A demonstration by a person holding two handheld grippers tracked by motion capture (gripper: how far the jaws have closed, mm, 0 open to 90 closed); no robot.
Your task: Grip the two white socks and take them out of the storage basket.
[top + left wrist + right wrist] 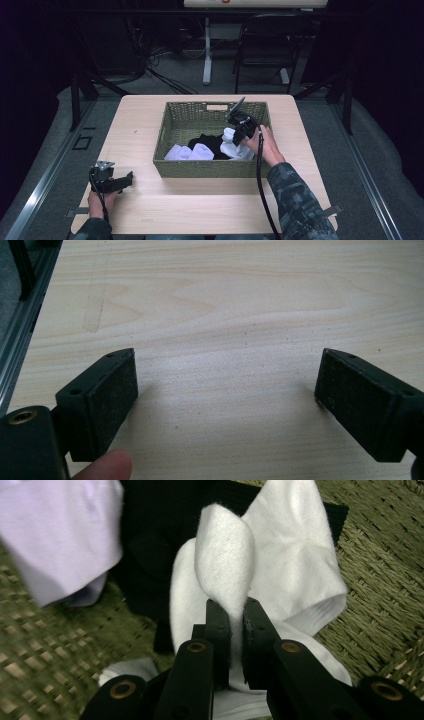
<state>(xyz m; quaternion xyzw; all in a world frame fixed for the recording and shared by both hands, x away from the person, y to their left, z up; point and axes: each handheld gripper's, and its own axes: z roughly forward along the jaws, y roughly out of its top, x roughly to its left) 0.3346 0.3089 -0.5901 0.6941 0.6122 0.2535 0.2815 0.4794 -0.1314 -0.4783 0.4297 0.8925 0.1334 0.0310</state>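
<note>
White sock (225,565) sits in the right half of the woven basket (172,169), a fold of it pinched between the right gripper's (236,607) two black jaws, which are pressed nearly together on the fabric; pads clamp the fold from both sides, rest of the sock spreads out behind and under the jaws onto the basket floor. In the high view the same white sock (235,147) lies just under the right gripper (239,127), the person's right hand (265,145) over the basket's near right part, camouflage sleeve (295,200) crossing the table's near edge. Nearest the person, left side: left gripper (117,182) held low over bare table (200,205), left hand (97,202) behind it, well apart from the basket. Left gripper view: left gripper (227,390) jaws spread wide, nothing between them, plain wood grain below, a fingertip (107,467) at the bottom edge. Farther in, inside the basket: black garment (212,142) in the middle, touching the white sock; two more white pieces (190,151) left of it against the near wall. Right gripper view: black cloth (160,540) behind the sock, a pale lavender-white piece (60,535) to the left, blurred. Beyond the table: dark floor, cables, a chair (265,50) and a table leg (207,50).
</note>
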